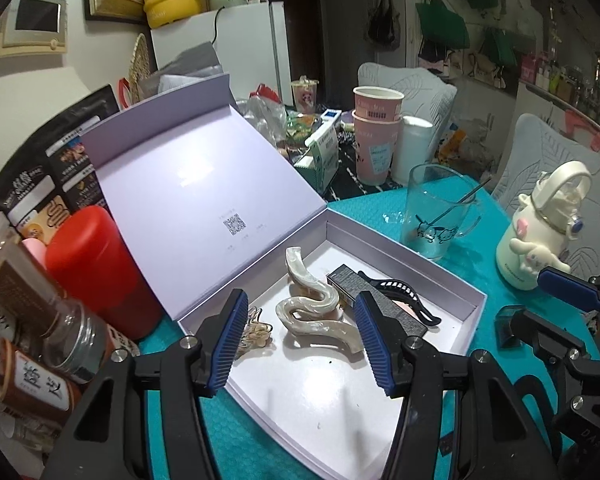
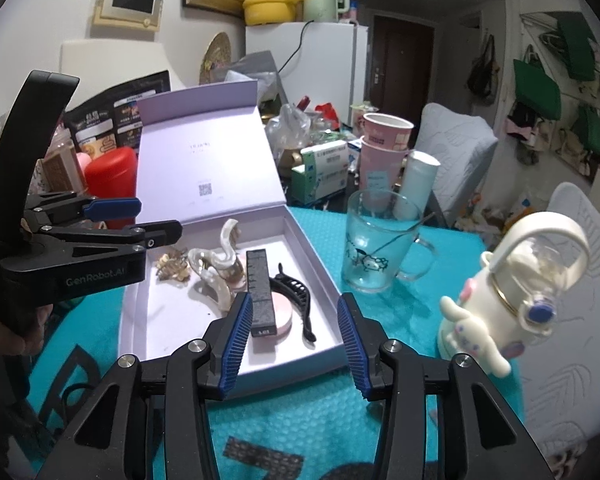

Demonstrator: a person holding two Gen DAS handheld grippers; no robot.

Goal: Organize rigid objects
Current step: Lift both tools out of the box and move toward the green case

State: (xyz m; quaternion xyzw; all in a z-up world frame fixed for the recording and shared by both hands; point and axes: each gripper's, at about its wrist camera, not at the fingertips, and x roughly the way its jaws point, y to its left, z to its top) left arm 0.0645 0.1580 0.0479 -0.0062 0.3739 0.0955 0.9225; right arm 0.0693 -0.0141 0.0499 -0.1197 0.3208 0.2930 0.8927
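Both grippers hang above the near edge of the open box [image 2: 320, 280], jaws apart and holding nothing: the left gripper [image 1: 302, 344] over the box's left end, the right gripper [image 2: 292, 340] over its front rim. Inside lie a pearly hair clip [image 1: 312, 312], a dark slim carton [image 2: 260, 292] and a black clip [image 2: 296, 300] (bare floor nearest the front). A glass mug [image 2: 376, 248] stands just beyond the right wall.

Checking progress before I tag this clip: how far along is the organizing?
Looks mostly done: the pearl clip, black clip, dark stick case and small amber clip lie inside the open box. In hand: nothing; left gripper and right gripper are open, empty. Probably left: closing the lid.
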